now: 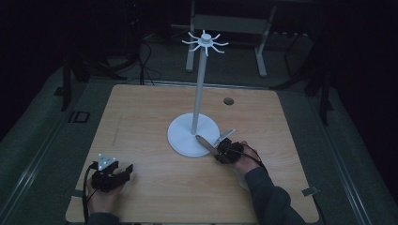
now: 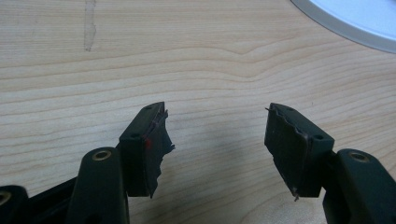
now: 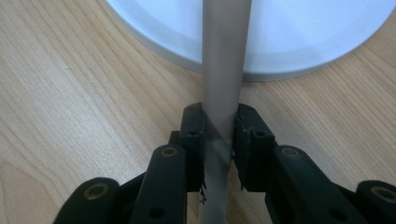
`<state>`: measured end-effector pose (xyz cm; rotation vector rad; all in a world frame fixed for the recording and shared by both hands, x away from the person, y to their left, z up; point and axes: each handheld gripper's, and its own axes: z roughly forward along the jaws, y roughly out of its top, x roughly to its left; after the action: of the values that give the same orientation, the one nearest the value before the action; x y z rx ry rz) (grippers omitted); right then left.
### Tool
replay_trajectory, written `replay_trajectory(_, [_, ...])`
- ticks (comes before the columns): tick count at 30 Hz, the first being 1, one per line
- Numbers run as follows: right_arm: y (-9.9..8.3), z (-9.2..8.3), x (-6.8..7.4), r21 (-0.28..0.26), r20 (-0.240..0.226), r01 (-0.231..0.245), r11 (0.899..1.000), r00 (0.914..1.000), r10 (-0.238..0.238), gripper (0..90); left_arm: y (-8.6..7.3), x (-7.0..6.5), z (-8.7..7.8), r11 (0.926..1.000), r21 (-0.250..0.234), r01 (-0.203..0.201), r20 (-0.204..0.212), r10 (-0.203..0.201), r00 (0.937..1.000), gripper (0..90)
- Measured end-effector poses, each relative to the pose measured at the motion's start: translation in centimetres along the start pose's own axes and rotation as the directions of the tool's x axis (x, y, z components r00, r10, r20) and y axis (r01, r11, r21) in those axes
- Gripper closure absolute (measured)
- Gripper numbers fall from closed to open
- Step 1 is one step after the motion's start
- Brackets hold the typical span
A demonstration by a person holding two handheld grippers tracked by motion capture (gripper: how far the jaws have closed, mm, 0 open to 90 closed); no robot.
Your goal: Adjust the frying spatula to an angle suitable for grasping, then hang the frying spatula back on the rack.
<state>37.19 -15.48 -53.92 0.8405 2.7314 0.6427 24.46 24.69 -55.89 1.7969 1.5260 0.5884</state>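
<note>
At the bottom edge of the high view, nearest the camera, the person's dark-sleeved right forearm (image 1: 272, 199) comes in at about 5 o'clock, beside the pale wooden tabletop (image 1: 155, 117) that spans the middle of the scene. On that top, just right of centre, stands the white metal stand with a round flat base (image 1: 185, 140), a tall thin pole and a crown of short curved hooks at its head (image 1: 205, 42). At 7 o'clock on the table the left gripper (image 1: 123, 172), black with a grey three-cornered plate on top, rests low over bare wood; in the left gripper view its jaws stand wide apart with nothing between them (image 2: 217, 135), the white base rim at 1 o'clock. At 4 o'clock from the pole, the right gripper (image 1: 220, 149) holds a slim grey flat strip, spatula-like (image 1: 206, 144), whose rounded tip lies over the edge of the base; in the right gripper view the jaws clamp this strip (image 3: 223, 70) from both sides (image 3: 219, 133).
</note>
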Motion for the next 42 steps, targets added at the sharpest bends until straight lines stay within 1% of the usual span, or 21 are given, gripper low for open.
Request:
replay_trajectory(3, [-0.1, -0.3, 0.1, -0.010, 0.009, 0.001, 1.000, 1.0000, -0.001, 74.8, 0.1, 0.0, 0.1, 1.0000, -0.001, 0.004, 0.001, -0.004, 1.0000, 39.1])
replay_trajectory(8, [-0.3, -0.9, 0.1, -0.038, 0.017, 0.005, 0.999, 0.9999, -0.005, 74.8, 0.1, -0.1, 0.1, 1.0000, -0.003, -0.001, 0.004, 0.001, 1.0000, 39.1])
replay_trajectory(12, [-0.4, -1.4, 0.1, -0.055, 0.021, 0.000, 0.998, 0.9998, 0.001, 74.7, 0.2, -0.2, 0.2, 1.0000, -0.001, 0.000, 0.006, 0.000, 1.0000, 39.1])
replay_trajectory(17, [-0.7, -1.9, -0.2, -0.084, 0.030, -0.014, 0.996, 0.9994, 0.017, 74.8, 0.3, -0.4, 0.4, 0.9999, 0.003, -0.010, 0.008, 0.010, 0.9999, 39.1])
replay_trajectory(18, [-0.8, -2.1, -0.2, -0.097, 0.033, -0.025, 0.995, 0.9991, 0.028, 74.8, 0.3, -0.3, 0.3, 0.9999, 0.003, -0.010, 0.008, 0.010, 0.9999, 39.1])
replay_trajectory(23, [-1.0, -3.2, -0.6, -0.148, 0.045, -0.042, 0.988, 0.9978, 0.049, 74.8, 0.3, -0.3, 0.4, 1.0000, 0.001, -0.003, 0.010, 0.003, 0.9999, 39.1])
replay_trajectory(26, [-1.1, -3.9, -0.8, -0.175, 0.051, -0.048, 0.983, 0.9971, 0.057, 74.8, 0.3, -0.4, 0.4, 0.9999, 0.002, -0.011, 0.008, 0.011, 0.9999, 39.1])
replay_trajectory(28, [-1.1, -4.3, -0.9, -0.200, 0.057, -0.046, 0.979, 0.9967, 0.058, 74.8, 0.3, -0.4, 0.4, 1.0000, -0.001, -0.008, 0.006, 0.008, 0.9999, 39.1])
replay_trajectory(29, [-1.1, -4.3, -0.9, -0.200, 0.057, -0.046, 0.979, 0.9967, 0.058, 74.8, 0.3, -0.4, 0.4, 1.0000, -0.001, -0.008, 0.006, 0.008, 0.9999, 39.1])
replay_trajectory(30, [-1.1, -4.5, -0.9, -0.209, 0.059, -0.045, 0.977, 0.9965, 0.058, 74.8, 0.3, -0.3, 0.3, 1.0000, -0.002, -0.004, 0.008, 0.004, 1.0000, 39.1])
replay_trajectory(31, [-1.1, -5.0, -1.0, -0.246, 0.069, -0.052, 0.968, 0.9951, 0.071, 74.8, 0.3, -0.4, 0.3, 1.0000, -0.001, -0.006, 0.007, 0.006, 1.0000, 39.1])
replay_trajectory(34, [-1.1, -5.8, -1.1, -0.289, 0.080, -0.058, 0.956, 0.9932, 0.084, 74.9, 0.3, -0.4, 0.3, 0.9999, -0.001, -0.010, 0.007, 0.010, 0.9999, 39.1])
replay_trajectory(38, [-1.1, -6.6, -1.3, -0.333, 0.092, -0.066, 0.941, 0.9906, 0.102, 74.9, 0.3, -0.4, 0.3, 1.0000, -0.003, -0.008, 0.007, 0.008, 0.9999, 39.1])
replay_trajectory(41, [-1.1, -7.0, -1.4, -0.356, 0.097, -0.066, 0.932, 0.9895, 0.107, 74.9, 0.3, -0.4, 0.3, 1.0000, -0.004, -0.008, 0.007, 0.008, 0.9999, 39.1])
replay_trajectory(42, [-1.1, -7.2, -1.4, -0.368, 0.101, -0.066, 0.928, 0.9888, 0.110, 74.9, 0.3, -0.4, 0.3, 1.0000, -0.003, -0.008, 0.007, 0.008, 0.9999, 39.1])
